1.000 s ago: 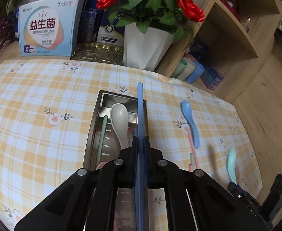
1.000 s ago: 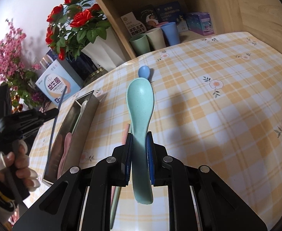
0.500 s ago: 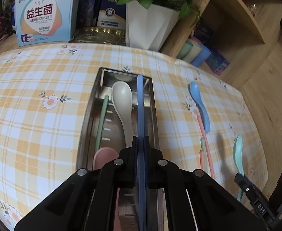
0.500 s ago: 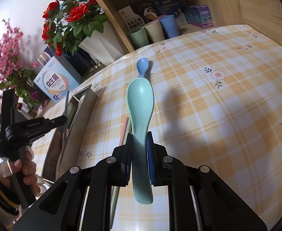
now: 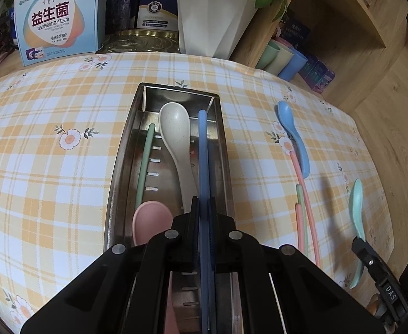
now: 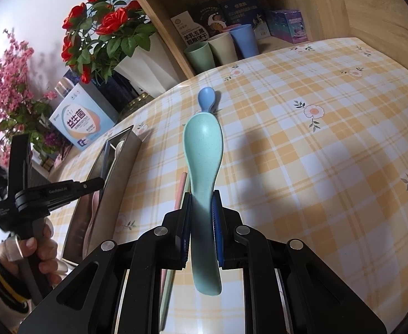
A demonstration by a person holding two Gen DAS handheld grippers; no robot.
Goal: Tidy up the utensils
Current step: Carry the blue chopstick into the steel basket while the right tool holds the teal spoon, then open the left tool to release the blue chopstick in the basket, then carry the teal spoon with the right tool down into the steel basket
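My left hand-held gripper (image 6: 99,183) is matte black with white lettering and silver screws. My right hand-held gripper (image 6: 202,222) has blue pads (image 6: 218,228). I wear black-and-yellow bracelets (image 6: 2,281).

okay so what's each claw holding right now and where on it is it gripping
The left claw pinches a blue chopstick partway along its shaft, over the metal tray. The right claw clamps a teal spoon by its handle.
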